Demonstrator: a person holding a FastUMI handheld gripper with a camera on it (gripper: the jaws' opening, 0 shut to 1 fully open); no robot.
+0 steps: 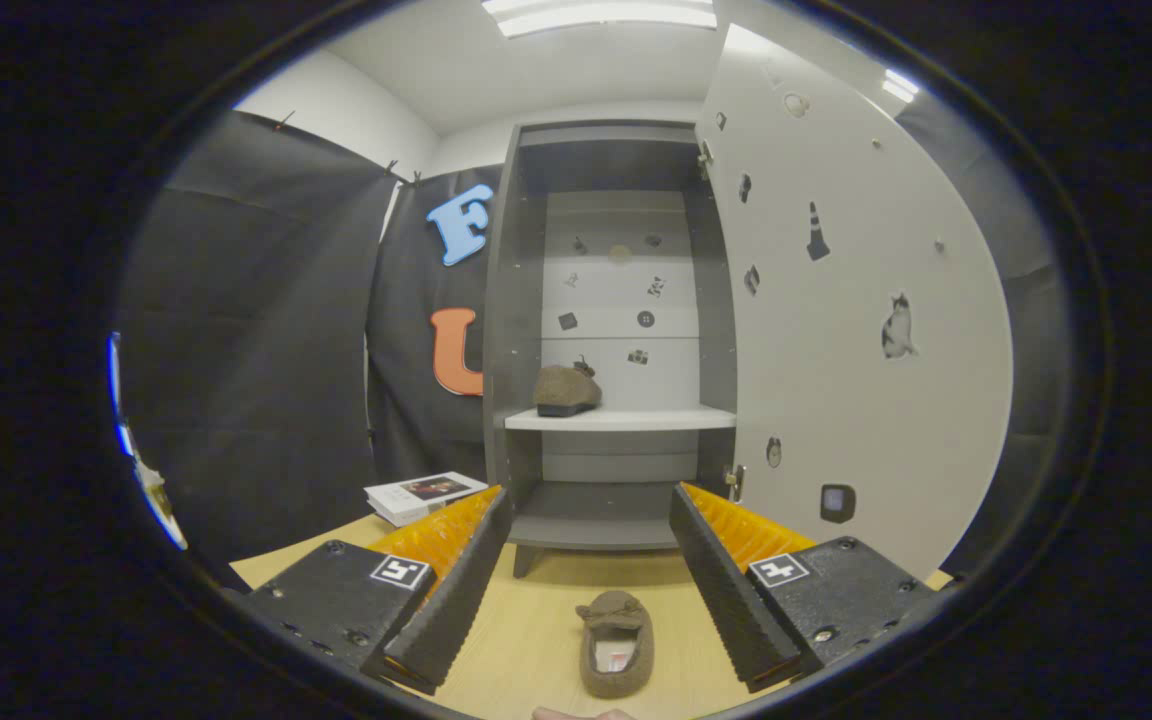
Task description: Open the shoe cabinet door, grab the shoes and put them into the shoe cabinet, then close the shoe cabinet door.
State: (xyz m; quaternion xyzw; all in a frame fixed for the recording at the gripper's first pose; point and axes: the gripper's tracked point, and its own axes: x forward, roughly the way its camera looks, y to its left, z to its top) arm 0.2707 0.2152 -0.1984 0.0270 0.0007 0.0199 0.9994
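Brown slipper (617, 642) near on wooden table (536, 620); second slipper (566, 390) on shelf (626, 420) in open grey cabinet (511, 300) beyond; book (423, 495) left.

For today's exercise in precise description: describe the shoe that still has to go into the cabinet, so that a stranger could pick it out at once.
Start at the tall grey shoe cabinet with its door swung open. On the wooden table before it, between the open gripper's fingers, lies a brown slipper. Unlike its twin on the cabinet's white shelf, it rests on the table, opening up.
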